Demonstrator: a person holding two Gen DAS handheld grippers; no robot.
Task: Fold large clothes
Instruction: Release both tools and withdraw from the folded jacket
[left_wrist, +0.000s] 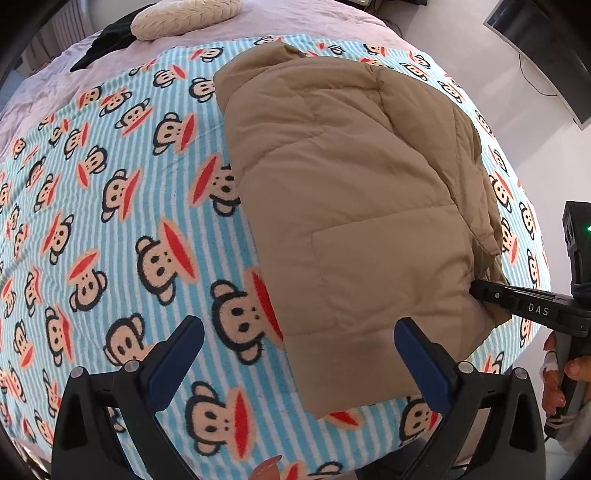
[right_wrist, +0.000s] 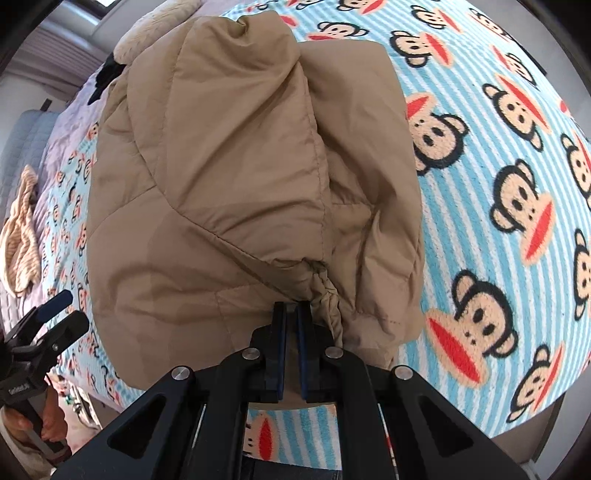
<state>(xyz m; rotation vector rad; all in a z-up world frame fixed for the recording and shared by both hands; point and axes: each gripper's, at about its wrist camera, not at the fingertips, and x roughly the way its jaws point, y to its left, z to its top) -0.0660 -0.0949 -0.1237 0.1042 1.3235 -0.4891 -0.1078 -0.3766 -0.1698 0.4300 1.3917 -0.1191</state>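
Observation:
A tan padded jacket (left_wrist: 347, 206) lies folded lengthwise on a blue striped monkey-print blanket (left_wrist: 122, 221). My left gripper (left_wrist: 299, 332) is open and empty, hovering above the jacket's near left corner. My right gripper (right_wrist: 291, 310) is shut on the jacket's (right_wrist: 229, 177) gathered cuff edge at its near end. The right gripper also shows in the left wrist view (left_wrist: 480, 290), pinching the jacket's right side. The left gripper shows open at the left edge of the right wrist view (right_wrist: 61, 314).
A cream knitted pillow (left_wrist: 184, 16) and a black garment (left_wrist: 105, 44) lie at the far end of the bed. A striped beige cloth (right_wrist: 20, 229) lies at the bed's left side. A dark monitor (left_wrist: 543, 51) stands off the bed at right.

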